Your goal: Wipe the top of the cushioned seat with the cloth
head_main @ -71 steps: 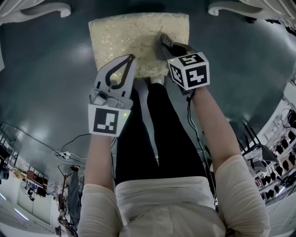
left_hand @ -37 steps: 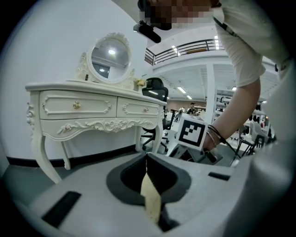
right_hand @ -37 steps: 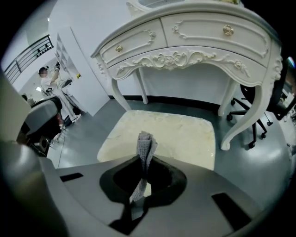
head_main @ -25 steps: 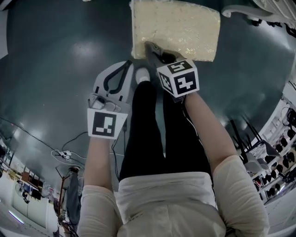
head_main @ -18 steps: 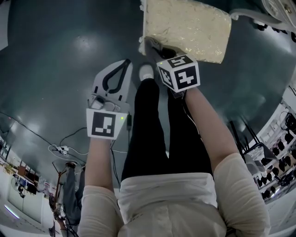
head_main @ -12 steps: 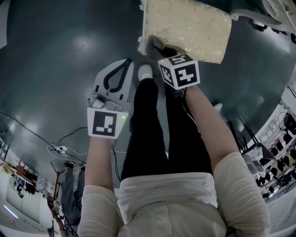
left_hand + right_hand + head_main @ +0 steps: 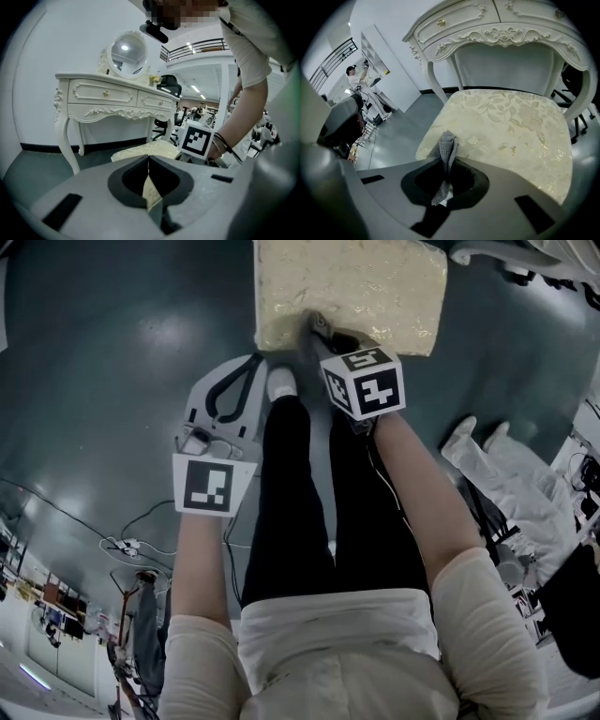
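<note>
The cream patterned cushioned seat [image 7: 352, 292] is at the top of the head view and fills the right gripper view [image 7: 506, 122]. My right gripper [image 7: 314, 329] is at the seat's near left edge, shut on a grey cloth [image 7: 446, 147] that stands up between its jaws over the cushion's front corner. My left gripper [image 7: 255, 359] hangs over the floor just left of the seat, shut with nothing in it. In the left gripper view the seat [image 7: 145, 151] lies ahead, with the right gripper's marker cube [image 7: 196, 139] beside it.
A white carved dressing table [image 7: 103, 93] with a round mirror [image 7: 125, 50] stands behind the seat, and its legs [image 7: 436, 79] flank the cushion. The person's legs and a white shoe [image 7: 279, 382] are close to the seat's front. A white bundle [image 7: 492, 470] lies on the floor at right.
The right gripper, with the cloth, has drawn back from the middle of the cushion to its near left edge. The left gripper has come off the seat's front edge and is now over the floor.
</note>
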`<state>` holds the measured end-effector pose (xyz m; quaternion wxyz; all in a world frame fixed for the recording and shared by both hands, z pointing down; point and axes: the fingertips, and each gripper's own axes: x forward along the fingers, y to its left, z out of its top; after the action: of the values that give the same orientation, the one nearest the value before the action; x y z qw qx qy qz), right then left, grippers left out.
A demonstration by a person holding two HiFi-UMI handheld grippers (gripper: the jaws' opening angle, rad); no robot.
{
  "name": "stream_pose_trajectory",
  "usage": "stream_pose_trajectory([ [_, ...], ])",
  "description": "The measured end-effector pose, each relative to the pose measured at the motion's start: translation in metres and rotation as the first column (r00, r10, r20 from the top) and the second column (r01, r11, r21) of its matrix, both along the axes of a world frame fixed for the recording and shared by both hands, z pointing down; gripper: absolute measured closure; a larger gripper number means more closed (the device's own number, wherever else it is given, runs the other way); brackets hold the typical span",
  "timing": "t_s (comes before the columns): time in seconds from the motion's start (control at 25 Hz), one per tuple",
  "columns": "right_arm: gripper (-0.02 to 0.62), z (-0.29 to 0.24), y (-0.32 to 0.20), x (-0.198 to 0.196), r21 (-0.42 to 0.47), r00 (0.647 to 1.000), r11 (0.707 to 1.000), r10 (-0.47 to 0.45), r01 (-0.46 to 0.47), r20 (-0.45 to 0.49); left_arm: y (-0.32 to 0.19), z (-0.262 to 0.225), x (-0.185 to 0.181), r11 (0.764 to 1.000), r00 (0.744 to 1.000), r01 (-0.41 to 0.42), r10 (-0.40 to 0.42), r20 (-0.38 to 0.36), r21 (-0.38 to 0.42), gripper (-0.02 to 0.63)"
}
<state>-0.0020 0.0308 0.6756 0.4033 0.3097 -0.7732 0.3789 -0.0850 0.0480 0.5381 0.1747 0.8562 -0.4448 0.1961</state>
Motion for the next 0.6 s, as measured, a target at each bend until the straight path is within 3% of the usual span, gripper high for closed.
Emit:
stream_pose_trajectory([
  [0.28,0.569,0.002,-0.005,0.044,-0.01,1.0,1.0,0.003,-0.003,-0.009,-0.013,0.002,0.036,0.999,0.998,0.026,-0.027,-0.055,-0.025,0.604],
  [0.6,0.568,0.003,-0.007,0.082,-0.024,1.0,1.0,0.011,-0.011,-0.003,-0.019,0.004,0.075,1.0,0.999,-0.02,0.02,-0.033,-0.016,0.604],
])
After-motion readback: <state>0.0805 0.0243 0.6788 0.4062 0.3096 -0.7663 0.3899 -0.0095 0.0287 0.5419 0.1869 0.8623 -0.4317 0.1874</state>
